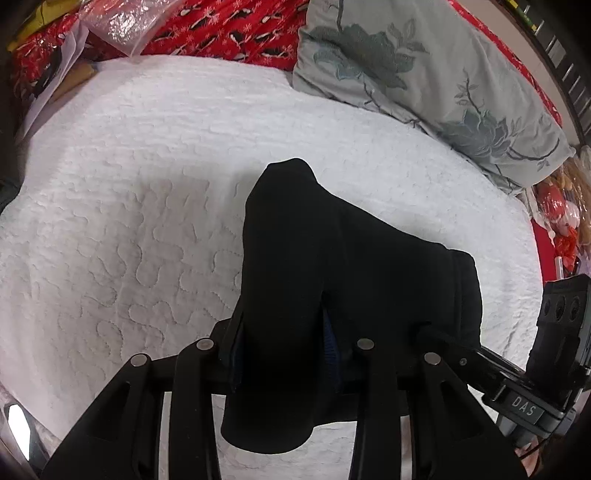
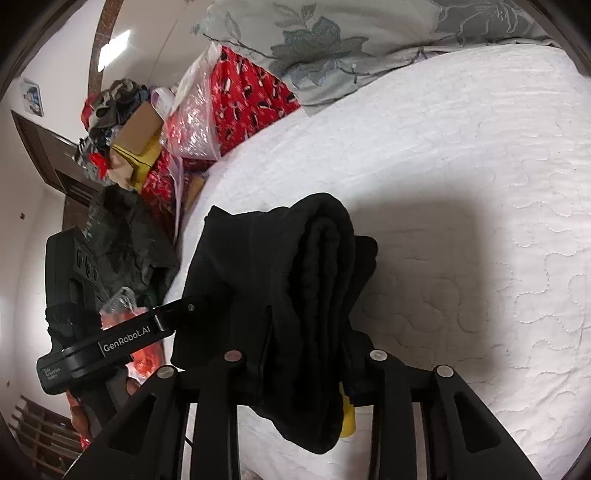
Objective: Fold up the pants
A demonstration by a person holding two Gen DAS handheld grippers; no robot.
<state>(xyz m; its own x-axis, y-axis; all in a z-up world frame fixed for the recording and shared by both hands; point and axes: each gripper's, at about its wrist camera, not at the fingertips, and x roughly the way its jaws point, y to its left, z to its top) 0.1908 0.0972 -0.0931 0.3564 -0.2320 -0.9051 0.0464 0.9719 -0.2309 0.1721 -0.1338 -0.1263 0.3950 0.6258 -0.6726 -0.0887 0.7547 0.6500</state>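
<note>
Black pants [image 1: 332, 258], folded into a thick bundle, hang between my two grippers above a white quilted bedspread [image 1: 129, 203]. My left gripper [image 1: 284, 350] is clamped on one end of the bundle, the fabric pinched between its fingers and drooping below them. My right gripper [image 2: 306, 358] is clamped on the other end, where the cloth shows as a tight roll of layers spilling over the fingers. Just past the pants, each camera catches the other gripper's black body at the frame edge. Farther out, a grey pillow with a floral print [image 1: 424, 74] lies at the far side of the bedspread, touching a red patterned blanket [image 1: 229, 33]. Clear plastic bags [image 1: 110, 26] sit on that blanket. Only the right wrist view shows a brown cardboard box [image 2: 142, 125] amid piled clothing, a dark wooden door, and a small yellow piece [image 2: 347, 417] under the hanging fabric. The pants block most of the near bedspread in both views.
</note>
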